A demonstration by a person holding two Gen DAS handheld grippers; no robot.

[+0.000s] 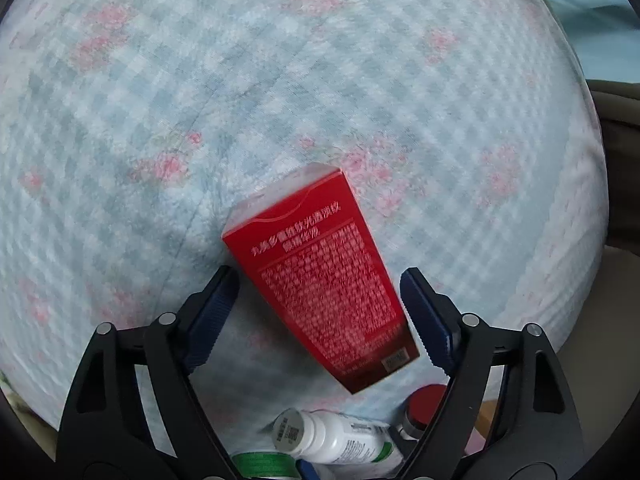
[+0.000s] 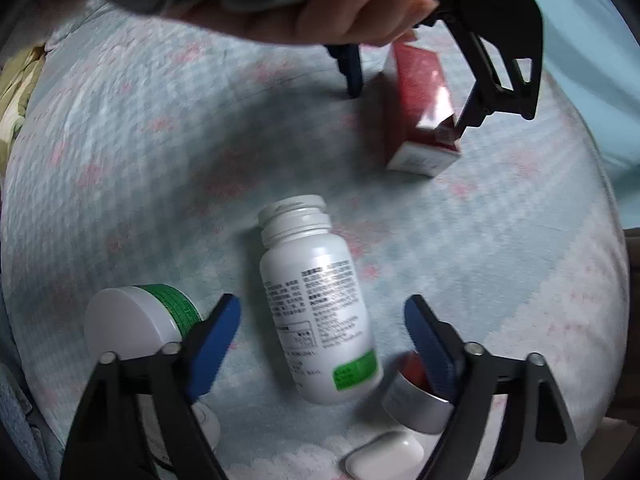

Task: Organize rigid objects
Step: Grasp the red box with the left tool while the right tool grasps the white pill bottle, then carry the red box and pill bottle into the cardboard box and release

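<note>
On the checked, rose-printed bedcover [image 1: 280,80], nothing is yet seen sorted. A red carton [image 1: 320,280] lies between the part-open fingers of the left gripper [image 1: 320,312], apparently untouched. At six o'clock in the right view, a white bottle [image 2: 316,308] lies between the right gripper [image 2: 320,340], also part-open and not pressing. A green-banded jar [image 2: 140,320] sits at eight o'clock, a red-and-silver lid [image 2: 416,396] at five. Beyond the bed, little is discernible.
</note>
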